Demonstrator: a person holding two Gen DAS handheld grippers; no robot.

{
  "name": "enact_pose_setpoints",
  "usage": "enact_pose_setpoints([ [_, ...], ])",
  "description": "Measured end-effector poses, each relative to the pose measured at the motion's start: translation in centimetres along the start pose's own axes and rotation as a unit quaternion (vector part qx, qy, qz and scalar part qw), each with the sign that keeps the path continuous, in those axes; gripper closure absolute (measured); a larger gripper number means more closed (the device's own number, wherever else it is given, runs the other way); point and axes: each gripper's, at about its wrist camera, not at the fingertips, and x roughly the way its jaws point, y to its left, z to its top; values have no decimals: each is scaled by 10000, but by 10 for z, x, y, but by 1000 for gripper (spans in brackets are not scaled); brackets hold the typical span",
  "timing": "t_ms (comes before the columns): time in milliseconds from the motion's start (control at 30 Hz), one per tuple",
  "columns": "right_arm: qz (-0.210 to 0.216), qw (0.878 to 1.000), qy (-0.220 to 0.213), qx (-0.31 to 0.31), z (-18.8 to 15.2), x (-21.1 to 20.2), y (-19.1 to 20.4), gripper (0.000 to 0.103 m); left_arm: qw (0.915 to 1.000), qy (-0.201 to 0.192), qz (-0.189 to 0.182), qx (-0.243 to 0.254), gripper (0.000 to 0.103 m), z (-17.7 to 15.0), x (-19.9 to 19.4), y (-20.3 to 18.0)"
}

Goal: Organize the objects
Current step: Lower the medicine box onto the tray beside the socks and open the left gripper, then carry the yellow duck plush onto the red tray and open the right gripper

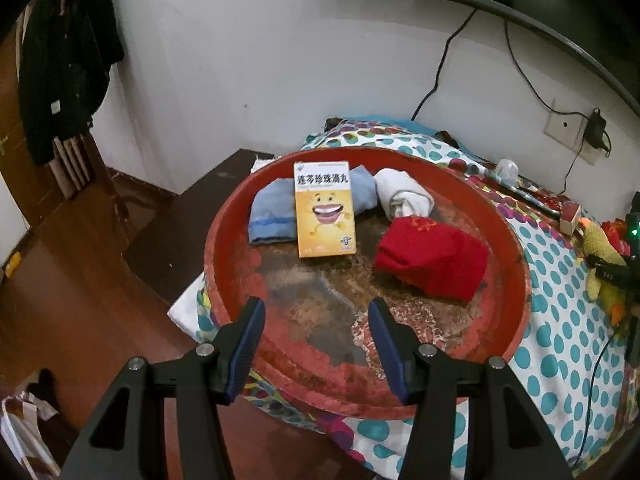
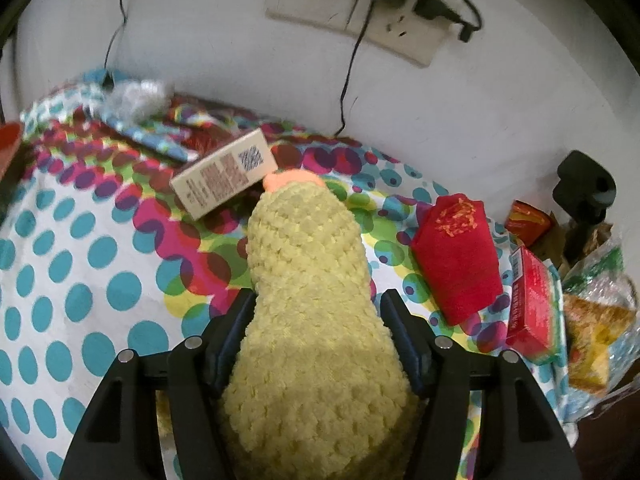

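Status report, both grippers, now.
Left gripper open over tray. Right gripper shut on plush. Nothing blocking.

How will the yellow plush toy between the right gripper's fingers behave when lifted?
The yellow plush toy looks soft and knitted, so it will probably squash under the right gripper and feel light. Its long neck may droop.

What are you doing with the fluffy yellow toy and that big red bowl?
A person is tidying things on a spotty bedsheet with tongs in each hand. The right tongs are closed around a fluffy yellow toy. The left tongs hang open and empty over the red basin, which already holds a yellow box, a red cloth, a blue cloth and a white cloth.
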Motion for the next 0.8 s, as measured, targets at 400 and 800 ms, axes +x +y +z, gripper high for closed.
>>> enact_pose_setpoints([
  [400, -371, 9976, 583, -87, -2, 3, -29, 42, 9999, 56, -112, -54, 48, -3, 4, 7],
  [800, -410, 9979, 455, 193, -10, -17, -48, 48, 9997, 84, -214, 63, 48, -6, 5, -2],
])
